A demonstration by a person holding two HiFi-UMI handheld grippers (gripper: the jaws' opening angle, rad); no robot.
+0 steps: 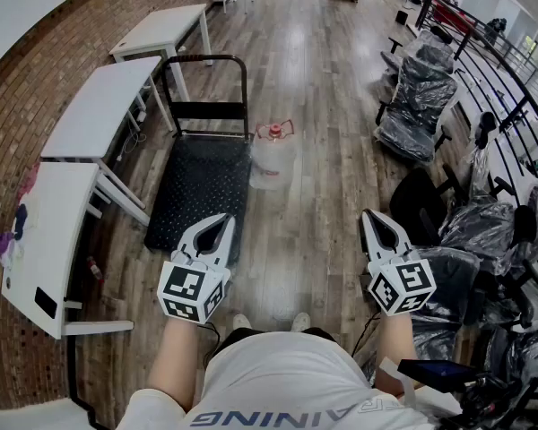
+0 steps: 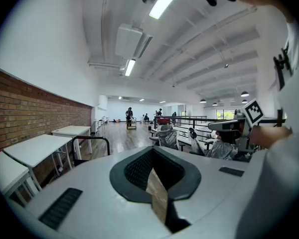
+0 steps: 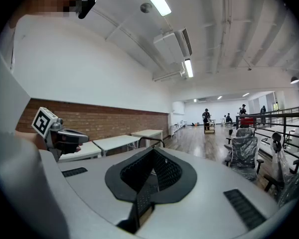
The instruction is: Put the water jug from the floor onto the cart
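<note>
The water jug (image 1: 273, 158) stands upright on the wooden floor (image 1: 323, 195) - clear body, red cap on top. It sits just beside the right edge of the cart (image 1: 197, 191), toward the cart's far end and close to its black push handle (image 1: 206, 83). From my feed I cannot tell whether the jug touches the deck. The cart is a flat black platform, and it has nothing on it.

Both of my grippers hang on the near side, well apart from the jug. The left gripper (image 1: 219, 225) points over the near right corner of the cart. The right gripper (image 1: 375, 222) is off to the right over bare floor. In the left gripper view the left gripper (image 2: 157, 190) has its jaws pressed together with nothing between them. The right gripper view shows the same for the right gripper (image 3: 143, 195) - jaws together and empty.

Left of the cart a row of white tables (image 1: 99, 106) runs along a brick wall (image 1: 18, 88). On the right are chairs wrapped in plastic (image 1: 421, 97), lined up beside a dark railing (image 1: 493, 70). Far down the hall the gripper views show a few people (image 2: 129, 114) standing, too small to describe.
</note>
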